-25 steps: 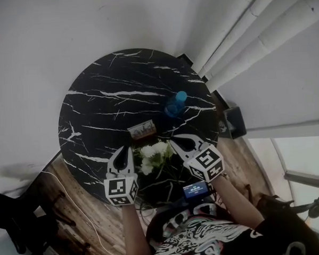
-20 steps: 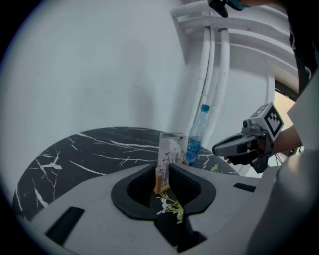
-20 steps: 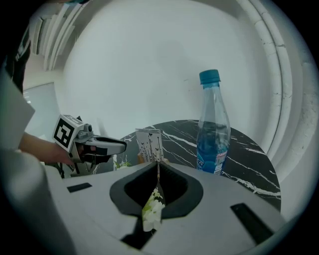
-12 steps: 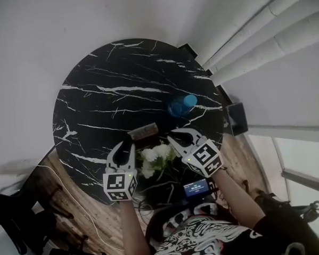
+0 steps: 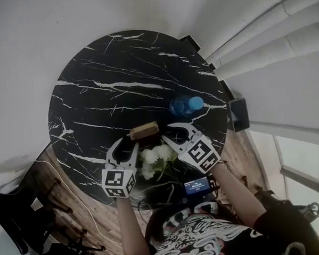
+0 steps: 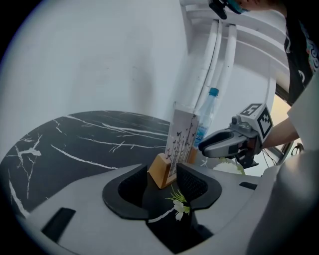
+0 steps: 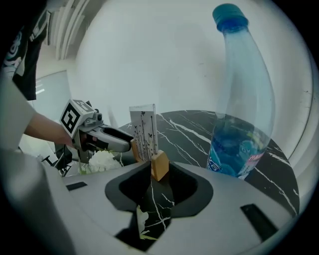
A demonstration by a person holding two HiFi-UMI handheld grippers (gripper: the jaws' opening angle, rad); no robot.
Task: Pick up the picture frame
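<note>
- A round black marble table with white veins (image 5: 104, 90) fills the middle of the head view, against a pale wall (image 5: 22, 57), with brown wooden floor (image 5: 72, 193) at the lower left.
- The picture frame (image 5: 144, 131), a pale upright panel printed with dark stems and butterflies and slotted into two light wooden block feet, stands on the table just below the centre of the view.
- To its right, near but apart, stands a clear plastic water bottle with a blue cap and blue label (image 5: 186, 105).
- A bunch of white flowers with green leaves (image 5: 155, 156) lies just below the picture frame at the table's near edge, between the two grippers.
- The left gripper (image 5: 124, 148), grey with black pads and a marker cube, reaches in from the lower left.
- In its own view its jaws stand well apart, having just been opening. The nearer wooden foot (image 6: 160, 173) sits in the gap at their tips (the pads do not press on it).
- The right gripper (image 5: 170, 133) reaches in from the lower right toward the frame's other end.
- Its jaws have also just been opening and stand a little apart. The wooden foot at that end sits at the mouth of the gap, unclamped.
- Neither gripper holds anything.
- A small dark device with a lit blue screen (image 5: 196, 185) shows below the right gripper.
</note>
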